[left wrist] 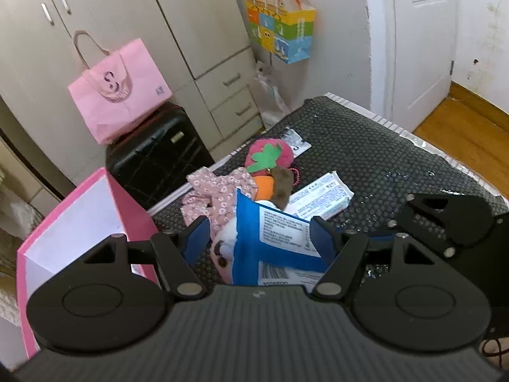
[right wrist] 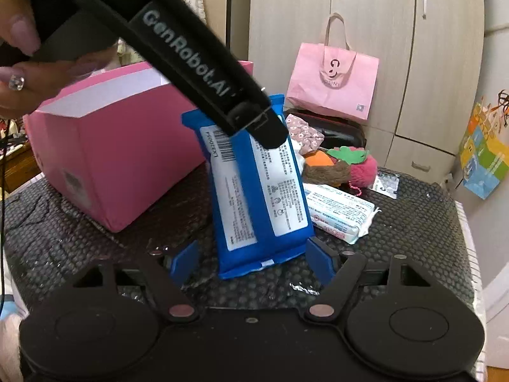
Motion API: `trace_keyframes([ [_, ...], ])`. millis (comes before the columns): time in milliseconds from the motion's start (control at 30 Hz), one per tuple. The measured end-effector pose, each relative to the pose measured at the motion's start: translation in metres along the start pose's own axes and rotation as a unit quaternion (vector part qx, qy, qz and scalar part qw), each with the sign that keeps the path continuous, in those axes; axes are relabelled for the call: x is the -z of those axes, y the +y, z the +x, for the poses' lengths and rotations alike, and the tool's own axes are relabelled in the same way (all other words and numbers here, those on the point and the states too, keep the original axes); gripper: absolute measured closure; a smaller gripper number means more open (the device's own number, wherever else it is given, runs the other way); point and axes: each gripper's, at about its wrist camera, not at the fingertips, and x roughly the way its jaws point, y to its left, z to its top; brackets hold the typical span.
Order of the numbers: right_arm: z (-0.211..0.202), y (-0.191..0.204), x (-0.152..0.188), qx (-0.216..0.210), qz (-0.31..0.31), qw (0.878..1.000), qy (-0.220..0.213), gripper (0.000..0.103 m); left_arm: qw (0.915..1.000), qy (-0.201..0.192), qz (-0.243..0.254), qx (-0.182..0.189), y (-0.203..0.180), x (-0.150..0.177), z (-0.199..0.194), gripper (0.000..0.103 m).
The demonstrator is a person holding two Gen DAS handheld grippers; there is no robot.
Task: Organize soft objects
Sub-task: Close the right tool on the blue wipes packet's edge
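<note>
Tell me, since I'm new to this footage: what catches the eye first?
A blue wipes pack stands on end mid-table, its top between the left gripper fingers. An open pink box sits left of it in the right wrist view, and plush toys lie heaped behind the pack.

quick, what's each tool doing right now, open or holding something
left tool: open, around the top of the blue pack, with a gap at one pad
right tool: open, the pack's lower end between its pads, not clamped
</note>
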Motion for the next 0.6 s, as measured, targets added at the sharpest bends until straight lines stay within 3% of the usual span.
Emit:
trace_keyframes([
  [67, 0.005, 0.002, -0.002, 0.009, -0.005, 1.0, 0.006, 0.023, 0.9997, 0.015, -0.01, 0.015, 0.002, -0.001, 0.004, 0.036],
  [133, 0.011, 0.002, -0.003, 0.016, -0.005, 1.0, 0.023, 0.023, 0.9992, 0.032, -0.012, 0.021, 0.001, 0.0, 0.009, 0.049],
  [233, 0.015, -0.005, -0.002, 0.006, 0.021, 0.999, 0.03, 0.023, 0.999, 0.037, -0.014, 0.022, 0.0, 0.004, 0.01, 0.056],
  [400, 0.017, -0.016, 0.001, -0.008, 0.056, 0.998, 0.019, 0.024, 0.9989, 0.031, -0.028, 0.022, 0.002, 0.01, 0.008, 0.06],
  [600, 0.014, -0.02, 0.007, -0.003, 0.069, 0.998, 0.005, 0.036, 0.9973, 0.05, -0.052, 0.013, 0.0, 0.023, 0.018, 0.063],
])
